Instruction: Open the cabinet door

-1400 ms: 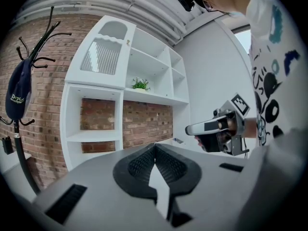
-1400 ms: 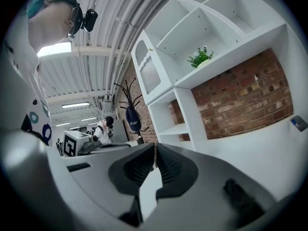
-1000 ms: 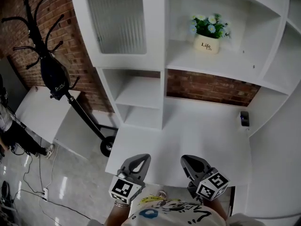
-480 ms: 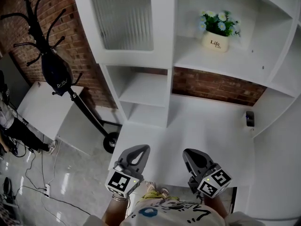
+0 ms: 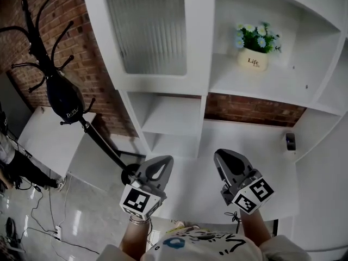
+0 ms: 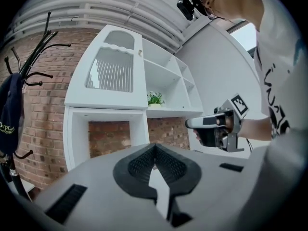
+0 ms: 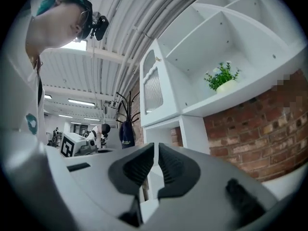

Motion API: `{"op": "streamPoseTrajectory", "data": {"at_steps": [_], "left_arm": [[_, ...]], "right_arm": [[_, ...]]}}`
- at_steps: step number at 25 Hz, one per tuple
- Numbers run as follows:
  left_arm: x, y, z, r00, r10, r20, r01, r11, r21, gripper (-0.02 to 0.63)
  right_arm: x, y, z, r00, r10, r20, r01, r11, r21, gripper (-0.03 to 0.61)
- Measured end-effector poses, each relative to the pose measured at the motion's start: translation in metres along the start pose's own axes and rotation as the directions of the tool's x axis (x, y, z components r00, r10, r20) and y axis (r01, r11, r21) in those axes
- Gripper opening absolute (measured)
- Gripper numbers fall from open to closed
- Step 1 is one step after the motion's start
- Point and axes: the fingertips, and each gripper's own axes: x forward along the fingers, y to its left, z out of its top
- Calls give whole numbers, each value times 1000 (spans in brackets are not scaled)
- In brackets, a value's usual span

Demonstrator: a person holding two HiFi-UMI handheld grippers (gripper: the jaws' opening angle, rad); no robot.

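Note:
The white cabinet door [image 5: 152, 31] with a ribbed glass pane is closed, at the upper left of the shelf unit. In the left gripper view the door [image 6: 109, 73] shows a small knob [image 6: 141, 52] on its right edge. My left gripper [image 5: 161, 163] is shut and empty, held over the desk's front edge, well below the door. My right gripper [image 5: 224, 157] is beside it, also shut with nothing between its pads. Both point level toward the shelf unit. The door [image 7: 155, 88] lies up and left of the right gripper [image 7: 156, 149].
A potted plant [image 5: 254, 50] stands on an open shelf to the right of the door. The white desk [image 5: 261, 151] carries a small dark device [image 5: 291, 141] at its right. A black coat stand [image 5: 60, 91] with a cap is on the left, by the brick wall.
Both grippers have risen and moved forward toward the shelf unit. The cabinet door looks larger and closer in the head view. Both stay shut.

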Motion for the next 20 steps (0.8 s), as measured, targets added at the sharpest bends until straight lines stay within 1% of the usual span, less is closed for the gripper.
{"op": "streamPoseTrajectory", "data": {"at_steps": [4,11,13,16,17,18,19,20], "left_arm": [[11,21,11,1000,0,17,-1,1000,17,14],[30,53,24,998,21,51,-23,999,26,15],[35,60,25,998,27,49,-28,999,21,15],[40,65,26,999,24,48,-25,999,23,15],[42,66,27,999,19,51,-20,1000,21,15],[43,66,28,998,15,56,-16,1000,17,15],[45,67,30,998,12,63,-13,1000,14,15],[46,67,31,998,9,66,-10,1000,12,15]], "right_arm": [[26,-11,28,999,-21,45,25,997,-75,30],[61,-34,72,988,-75,133,96,983,-160,31],[72,-42,82,985,-94,142,121,974,-193,31],[92,-53,90,985,-122,119,147,962,-232,33],[98,-56,92,985,-135,105,157,957,-245,52],[103,-59,93,985,-146,93,165,952,-257,107],[107,-60,93,985,-152,85,169,949,-266,132],[111,-61,95,985,-153,83,170,948,-270,133]]}}
